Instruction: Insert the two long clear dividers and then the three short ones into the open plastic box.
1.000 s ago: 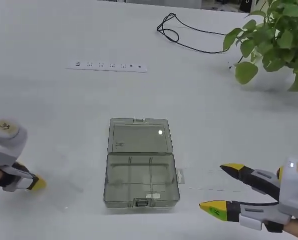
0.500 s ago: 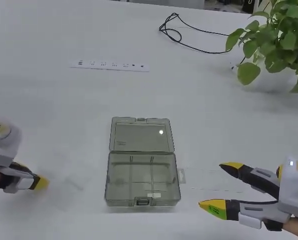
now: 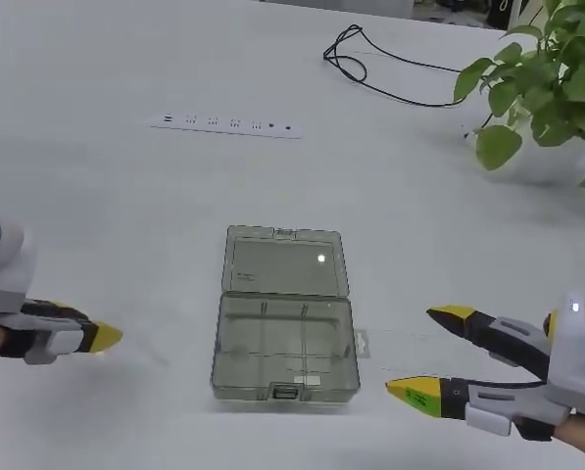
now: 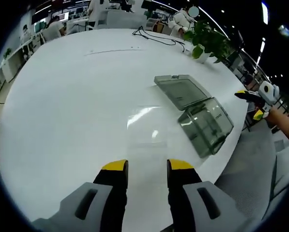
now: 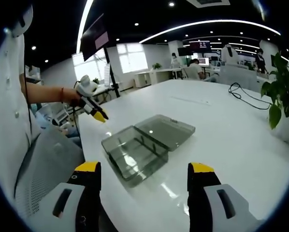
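Right gripper [image 3: 431,352]: nearest, low right, jaws spread wide, empty, tips aimed left toward plastic box [image 3: 284,345].
Left gripper [image 3: 104,339]: low left, jaws a narrow gap apart, nothing between, aimed right at box.
Box: between both grippers, open, lid flat on far side, latch toward person, long axis left-to-right.
Small clear divider [image 3: 361,343]: flat on the table, just beside the box's right wall, nearer right gripper. Long ones too faint to place.
Beyond: power strip [image 3: 228,124], black cable [image 3: 370,69], plant [image 3: 547,88].
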Demonstrator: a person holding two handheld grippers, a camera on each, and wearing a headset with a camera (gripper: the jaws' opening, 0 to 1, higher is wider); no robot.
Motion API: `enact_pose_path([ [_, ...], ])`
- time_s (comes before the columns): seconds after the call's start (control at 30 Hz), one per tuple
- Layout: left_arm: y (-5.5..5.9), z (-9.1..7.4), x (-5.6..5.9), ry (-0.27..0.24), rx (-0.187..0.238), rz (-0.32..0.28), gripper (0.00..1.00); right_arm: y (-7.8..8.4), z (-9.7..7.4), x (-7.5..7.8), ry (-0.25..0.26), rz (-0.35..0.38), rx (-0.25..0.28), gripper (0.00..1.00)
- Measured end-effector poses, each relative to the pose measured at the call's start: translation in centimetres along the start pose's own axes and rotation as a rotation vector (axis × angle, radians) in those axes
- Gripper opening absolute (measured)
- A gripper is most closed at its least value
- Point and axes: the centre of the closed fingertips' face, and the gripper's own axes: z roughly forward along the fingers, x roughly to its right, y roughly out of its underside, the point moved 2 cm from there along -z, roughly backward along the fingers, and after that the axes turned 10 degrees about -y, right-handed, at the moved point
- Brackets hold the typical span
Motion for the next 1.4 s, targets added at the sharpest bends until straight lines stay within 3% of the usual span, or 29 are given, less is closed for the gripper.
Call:
enact_pose_path([
  [0.27, -1.9, -1.0, 2.7, 0.063, 0.093, -0.044, 0.3, -2.1, 0.7, -0.6, -0.02, -0.028, 0.023, 0.71],
  [0.4, -3.1, -1.4, 4.8, 0.116, 0.153, -0.07, 0.3, -3.6, 1.2, -1.3, -0.033, -0.039, 0.05, 0.69],
  [0.67, -4.9, -2.1, 8.2, 0.193, 0.23, -0.099, 0.3, -6.6, 2.2, -2.4, -0.042, -0.023, 0.109, 0.65],
  [0.97, -6.4, -2.9, 12.0, 0.284, 0.293, -0.117, 0.3, -9.3, 3.8, -4.0, -0.066, 0.027, 0.169, 0.57],
  [1.2, -7.1, -3.0, 13.6, 0.306, 0.32, -0.11, 0.3, -10.6, 5.3, -5.0, -0.061, 0.063, 0.194, 0.48],
  [1.4, -7.6, -3.1, 14.9, 0.313, 0.343, -0.1, 0.3, -10.7, 6.1, -5.3, -0.036, 0.128, 0.197, 0.36],
])
